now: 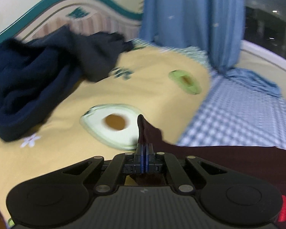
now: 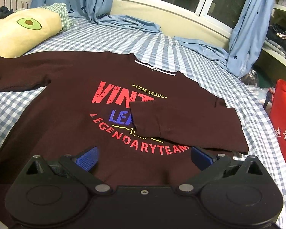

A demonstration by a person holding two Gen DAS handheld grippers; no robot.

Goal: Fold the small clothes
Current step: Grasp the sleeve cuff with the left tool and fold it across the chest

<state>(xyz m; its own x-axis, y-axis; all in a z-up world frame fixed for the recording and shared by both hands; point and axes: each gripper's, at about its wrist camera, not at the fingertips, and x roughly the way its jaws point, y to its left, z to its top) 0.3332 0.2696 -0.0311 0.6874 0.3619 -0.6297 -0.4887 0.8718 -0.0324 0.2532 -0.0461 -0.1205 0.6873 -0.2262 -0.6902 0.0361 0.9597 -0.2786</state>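
Observation:
A dark maroon sweatshirt [image 2: 70, 99] with red and blue lettering lies flat on the checked bed. Its right sleeve [image 2: 186, 126] is folded across the chest print. The other sleeve [image 2: 19, 72] stretches out to the left. My right gripper [image 2: 144, 157] hovers open above the lower hem, with nothing between its blue pads [image 2: 87, 158]. In the left wrist view my left gripper [image 1: 144, 148] is shut on a pinch of the maroon cloth [image 1: 145, 127], which rises as a peak above the fingertips and trails off to the right [image 1: 228, 158].
A yellow avocado-print pillow [image 1: 152, 87] [image 2: 22, 36] lies at the left with a heap of dark navy clothes [image 1: 38, 72] on it. Blue curtains [image 2: 246, 38] hang along the window, pooling on the bed [image 2: 131, 23]. A red bag [image 2: 284, 118] stands at the right edge.

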